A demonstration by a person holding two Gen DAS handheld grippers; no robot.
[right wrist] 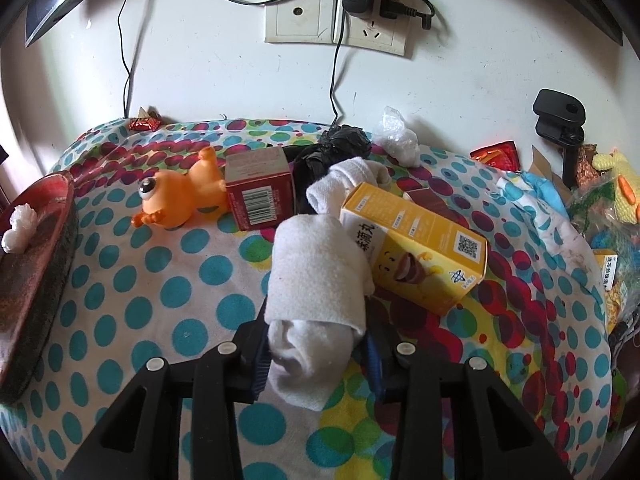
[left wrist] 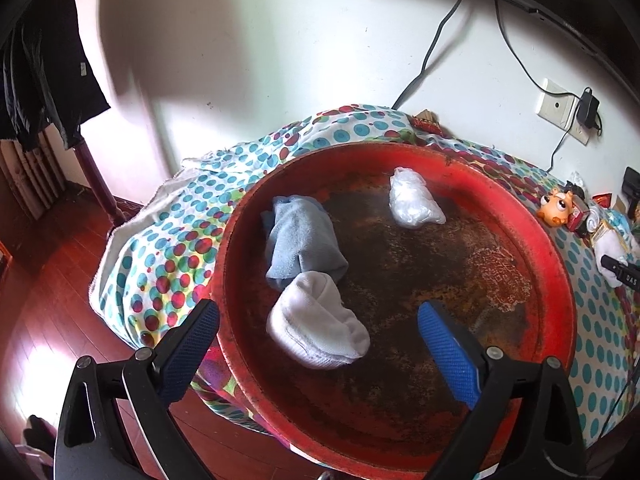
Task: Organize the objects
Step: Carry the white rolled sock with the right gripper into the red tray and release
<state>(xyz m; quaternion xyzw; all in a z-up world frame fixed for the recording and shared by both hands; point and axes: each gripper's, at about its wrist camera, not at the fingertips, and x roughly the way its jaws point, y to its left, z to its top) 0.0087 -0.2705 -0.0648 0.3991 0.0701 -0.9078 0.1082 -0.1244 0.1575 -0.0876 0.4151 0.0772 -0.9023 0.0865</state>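
Left gripper (left wrist: pixel 320 328): jaws spread wide, nothing between the blue-padded fingers (left wrist: pixel 448 356), hanging over the near part of a round red tray with a dark, worn floor (left wrist: pixel 560 300). A rolled white sock (left wrist: pixel 316 324) lies on the tray floor just ahead of the fingers and apart from them; touching its far side is a rolled light-blue towel cloth (left wrist: pixel 300 236); a crumpled clear plastic bag (left wrist: pixel 414 198) sits apart near the tray's far rim. Tray rests on a table covered by a white cloth with teal and red dots (left wrist: pixel 180 240). Right gripper (right wrist: pixel 316 348): jaws narrowed onto a second rolled white sock (right wrist: pixel 316 276), pads pressing its near end from both sides; no earlier view given. The sock's far end leans against a yellow cardboard box with a QR code (right wrist: pixel 420 248). Further out: a red box with a barcode (right wrist: pixel 260 196), an orange plastic toy figure with big eyes (right wrist: pixel 180 196) lying on its side, a black crumpled bag (right wrist: pixel 336 144), and a white wall socket plate (right wrist: pixel 336 12) behind.
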